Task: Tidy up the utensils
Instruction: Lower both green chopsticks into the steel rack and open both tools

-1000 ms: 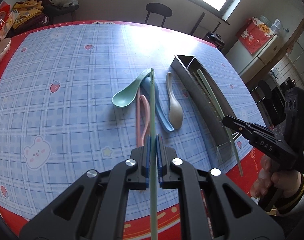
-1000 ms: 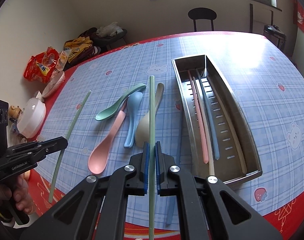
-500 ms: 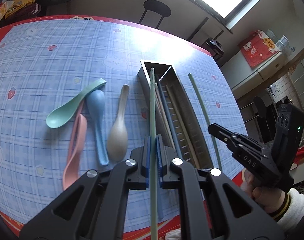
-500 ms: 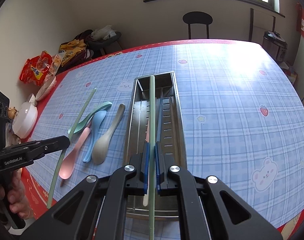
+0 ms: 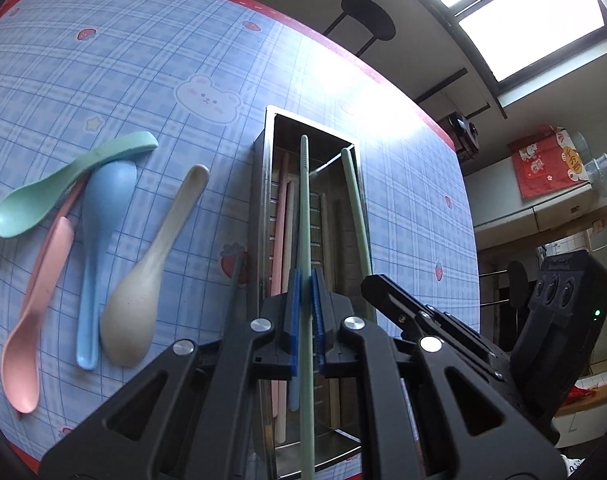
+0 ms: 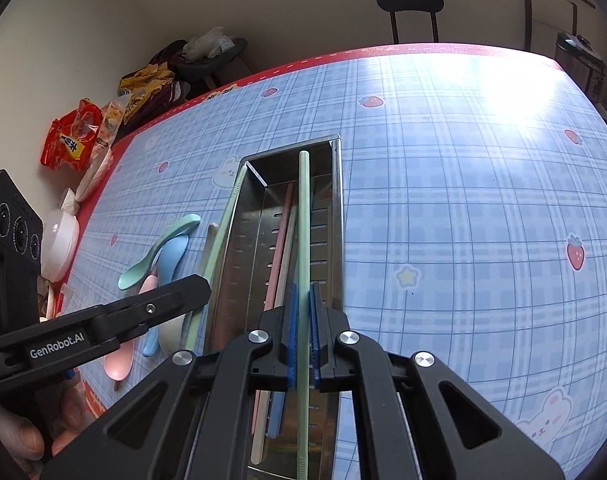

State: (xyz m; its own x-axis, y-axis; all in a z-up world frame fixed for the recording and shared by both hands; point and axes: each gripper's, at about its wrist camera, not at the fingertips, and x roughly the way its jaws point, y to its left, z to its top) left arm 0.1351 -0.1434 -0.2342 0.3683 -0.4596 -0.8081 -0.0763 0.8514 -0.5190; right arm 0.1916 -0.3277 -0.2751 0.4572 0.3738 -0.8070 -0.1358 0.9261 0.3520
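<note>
My left gripper (image 5: 304, 280) is shut on a pale green chopstick (image 5: 304, 200) that runs lengthwise over the steel utensil tray (image 5: 260, 200). My right gripper (image 6: 302, 292) is shut on the other green chopstick (image 6: 303, 220), likewise held along the tray (image 6: 337, 208). In the left wrist view the right gripper's chopstick (image 5: 355, 208) lies over the tray's right side. Pink, beige and blue chopsticks lie inside the tray. Left of the tray rest a green spoon (image 5: 59, 188), a pink spoon (image 5: 35, 304), a blue spoon (image 5: 99, 240) and a beige spoon (image 5: 151, 272).
The table wears a blue checked cloth (image 6: 463, 220) with a red border. Snack bags (image 6: 75, 136) and a white lidded bowl (image 6: 59, 240) sit at the far left edge. A black stool (image 6: 409, 4) stands beyond the table.
Both grippers have moved sideways from over the spoons to above the tray, each carrying its chopstick, and now sit close side by side, lower over it.
</note>
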